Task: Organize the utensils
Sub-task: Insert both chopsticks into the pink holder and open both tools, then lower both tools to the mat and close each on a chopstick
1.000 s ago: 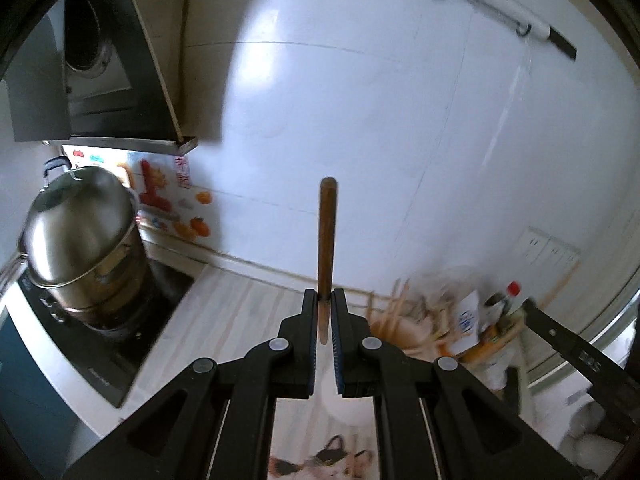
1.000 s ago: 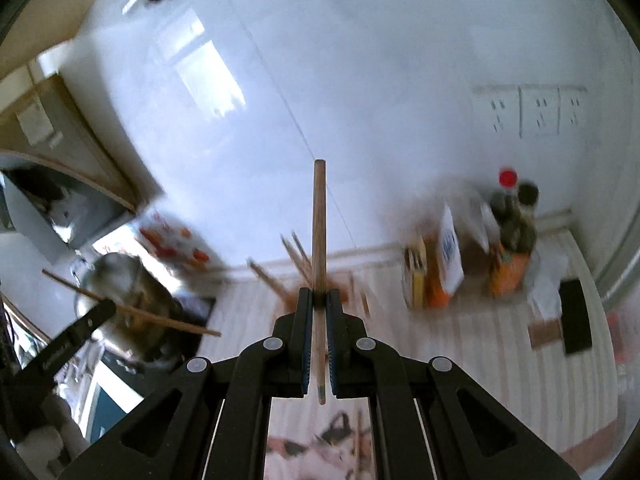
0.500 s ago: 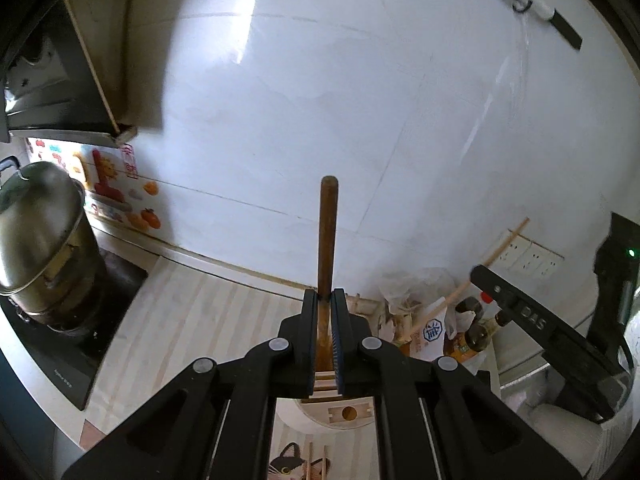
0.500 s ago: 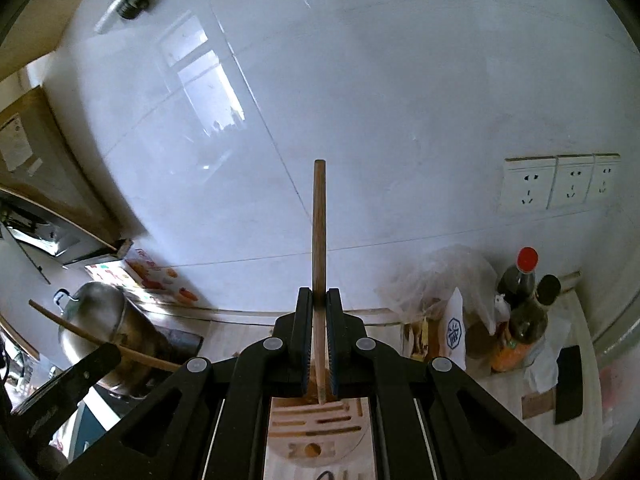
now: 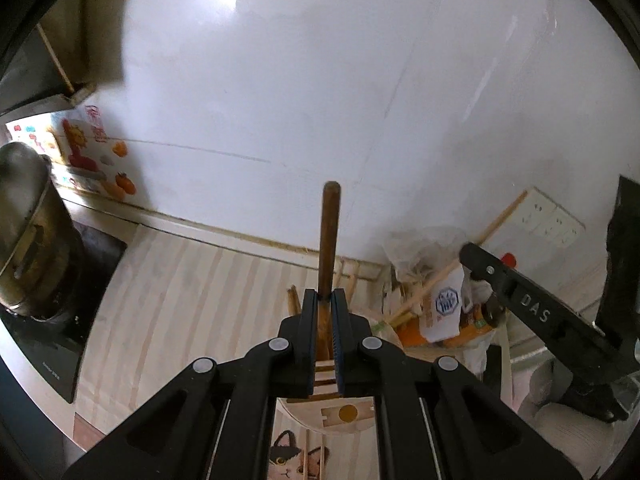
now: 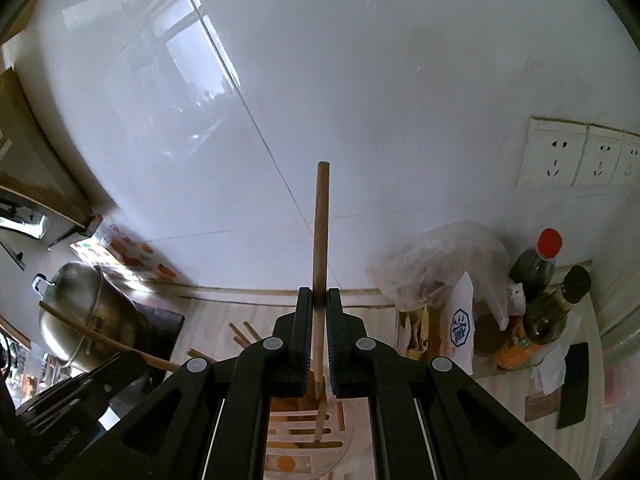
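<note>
The left gripper (image 5: 324, 300) has its fingers clamped on a dark brown stick (image 5: 329, 240), upright; the right gripper (image 6: 319, 300) is clamped on a paler, thinner stick (image 6: 321, 240), also upright. Since half a second ago both have come lower over the holder (image 6: 308, 432), a round wooden top with slots on the striped bench (image 5: 180, 292): the pale stick's lower end now reaches the slots, and more chopsticks (image 6: 240, 334) show behind. The pot (image 6: 76, 316) stands far left, bottles (image 6: 536, 276) far right
</note>
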`<state>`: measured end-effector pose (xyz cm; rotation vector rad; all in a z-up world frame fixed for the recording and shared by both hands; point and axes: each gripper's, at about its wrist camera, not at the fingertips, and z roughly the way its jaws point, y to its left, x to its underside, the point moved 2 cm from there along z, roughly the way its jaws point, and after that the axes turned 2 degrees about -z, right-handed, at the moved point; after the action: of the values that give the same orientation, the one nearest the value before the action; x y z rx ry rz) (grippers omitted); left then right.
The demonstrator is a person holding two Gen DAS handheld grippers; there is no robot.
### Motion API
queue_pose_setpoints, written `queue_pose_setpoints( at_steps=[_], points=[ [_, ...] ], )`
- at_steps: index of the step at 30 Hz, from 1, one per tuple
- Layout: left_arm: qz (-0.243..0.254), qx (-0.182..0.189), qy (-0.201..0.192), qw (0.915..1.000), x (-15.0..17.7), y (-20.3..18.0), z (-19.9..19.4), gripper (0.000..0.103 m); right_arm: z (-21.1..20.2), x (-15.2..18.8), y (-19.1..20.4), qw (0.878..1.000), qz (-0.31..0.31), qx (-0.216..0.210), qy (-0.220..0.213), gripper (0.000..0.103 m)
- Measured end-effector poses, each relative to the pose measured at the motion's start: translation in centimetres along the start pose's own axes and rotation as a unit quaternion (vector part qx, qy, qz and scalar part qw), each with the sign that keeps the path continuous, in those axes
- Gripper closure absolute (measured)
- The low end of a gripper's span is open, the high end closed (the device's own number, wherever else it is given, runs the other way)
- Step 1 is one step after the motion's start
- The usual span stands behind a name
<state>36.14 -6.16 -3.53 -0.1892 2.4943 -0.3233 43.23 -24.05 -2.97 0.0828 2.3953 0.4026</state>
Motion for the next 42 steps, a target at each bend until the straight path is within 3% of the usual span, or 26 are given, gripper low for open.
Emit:
queue_pose_setpoints(
  at_steps=[3,5,7,9,10,13,15,17,23,25,28,33,36,42],
  points=[
    [-0.001,-0.001,0.007,1.0000,0.1,-0.2,-0.4,0.094,1.1,0.2,0.0,1.000,-0.014,-0.006,0.023,0.096],
    [0.009,-0.011,-0.014,0.9998,0.1,-0.1,-1.5,0.092,1.8,0.3,0.0,0.999,-0.012,-0.014,0.045,0.095],
    [0.019,-0.028,-0.033,0.9989,0.2,0.1,-2.5,0.079,2.2,0.5,-0.3,0.998,-0.008,-0.016,0.060,0.090],
    [0.019,-0.051,-0.048,0.9973,0.3,1.0,-3.4,0.039,1.8,0.6,-0.7,0.998,-0.003,-0.019,0.058,0.076],
    [0.016,-0.061,-0.057,0.9964,0.3,1.7,-3.6,0.032,1.3,0.6,-0.9,0.998,0.001,-0.020,0.053,0.068],
    [0.008,-0.085,-0.070,0.9939,0.9,3.5,-4.5,0.027,-0.6,0.8,-1.2,0.999,0.003,-0.015,0.039,0.067],
    [0.003,-0.104,-0.070,0.9921,1.7,5.0,-4.7,0.008,-2.0,1.1,-1.4,0.999,0.005,-0.012,0.031,0.064],
    [0.001,-0.119,-0.075,0.9901,2.5,6.3,-4.9,0.000,-3.9,1.8,-1.6,1.000,0.007,-0.004,0.018,0.059],
    [0.009,-0.156,-0.038,0.9870,6.6,9.2,-3.2,0.000,-7.6,5.3,-1.6,1.000,0.015,0.009,-0.003,0.041],
    [0.014,-0.170,-0.016,0.9851,8.5,9.8,-2.0,0.000,-8.1,6.8,-1.4,1.000,0.013,0.013,-0.007,0.029],
    [0.017,-0.186,0.020,0.9823,11.6,10.9,0.3,0.000,-8.3,9.7,-1.4,1.000,0.008,0.024,-0.008,0.025],
    [0.041,-0.223,0.081,0.9707,17.2,12.0,4.5,0.000,-5.7,15.9,-2.2,0.998,0.014,0.036,0.058,0.025],
    [0.053,-0.234,0.117,0.9637,20.2,12.7,7.3,0.000,-2.2,21.0,-3.0,0.991,0.028,0.048,0.125,0.025],
    [0.063,-0.249,0.178,0.9498,24.7,13.9,11.3,0.000,4.4,29.1,-4.0,0.969,0.049,0.063,0.232,0.040]
  ],
)
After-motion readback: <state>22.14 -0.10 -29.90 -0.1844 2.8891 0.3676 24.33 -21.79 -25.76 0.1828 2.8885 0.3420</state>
